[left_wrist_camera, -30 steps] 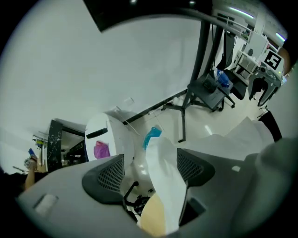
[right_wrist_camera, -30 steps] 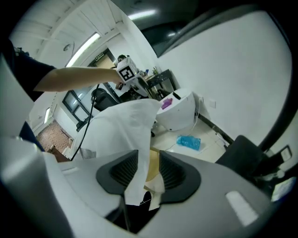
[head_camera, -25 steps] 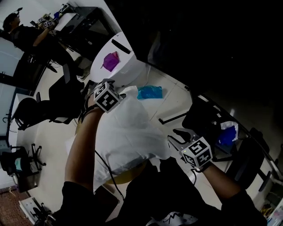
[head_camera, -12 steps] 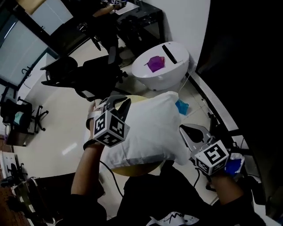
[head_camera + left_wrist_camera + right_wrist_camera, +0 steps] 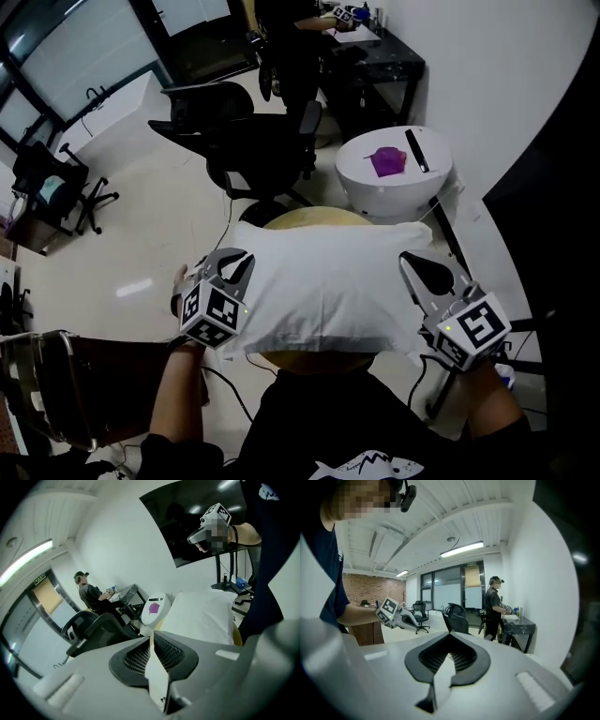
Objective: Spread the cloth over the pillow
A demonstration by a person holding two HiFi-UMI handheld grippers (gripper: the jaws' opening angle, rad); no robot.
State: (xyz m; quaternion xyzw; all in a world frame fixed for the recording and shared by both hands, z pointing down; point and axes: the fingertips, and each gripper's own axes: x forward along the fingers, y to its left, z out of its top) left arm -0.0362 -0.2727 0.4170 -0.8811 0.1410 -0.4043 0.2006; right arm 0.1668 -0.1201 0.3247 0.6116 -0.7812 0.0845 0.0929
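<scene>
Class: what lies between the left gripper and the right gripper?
The white cloth, pinched at either end by the left gripper and right gripper, stretches between them above the yellow pillow, seen in the head view.

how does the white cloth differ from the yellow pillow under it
The cloth is white and rectangular; the pillow is yellow and round-edged. The cloth hangs stretched between the left gripper and right gripper, each shut on one end; neither grips the pillow. The cloth shows nearly whole; the pillow is mostly hidden under it. Both look soft.
</scene>
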